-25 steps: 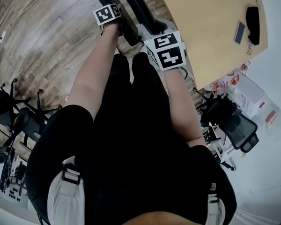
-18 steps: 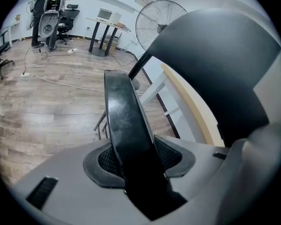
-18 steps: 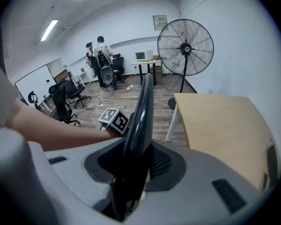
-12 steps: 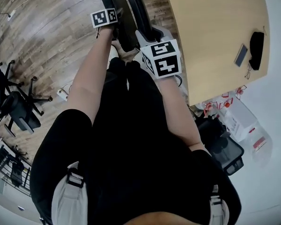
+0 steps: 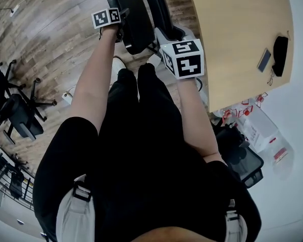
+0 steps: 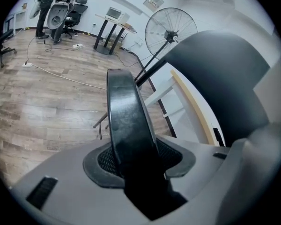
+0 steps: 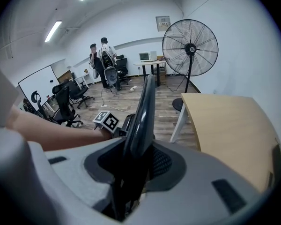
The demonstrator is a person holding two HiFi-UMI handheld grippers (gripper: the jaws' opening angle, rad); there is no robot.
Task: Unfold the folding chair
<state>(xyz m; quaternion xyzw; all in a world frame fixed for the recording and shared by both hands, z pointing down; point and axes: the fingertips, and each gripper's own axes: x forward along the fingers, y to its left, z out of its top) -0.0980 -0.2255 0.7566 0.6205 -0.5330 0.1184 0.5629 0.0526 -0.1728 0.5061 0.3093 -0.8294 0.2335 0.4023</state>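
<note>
The folding chair is black, and its seat panel lies tilted ahead of my knees in the head view. My left gripper is shut on one panel, whose thick rounded edge runs up between the jaws. A second dark panel looms at the right of the left gripper view. My right gripper is shut on a thin black panel edge. The left gripper's marker cube shows just beyond it.
A light wooden desk stands close on the right, with a phone and a black object on it. Office chairs stand at the left, another at the right. A pedestal fan and two people are farther off.
The left gripper has swung the chair panel outward, so its broad black face now shows in the head view. The right gripper has shifted slightly right. Both grips hold.
</note>
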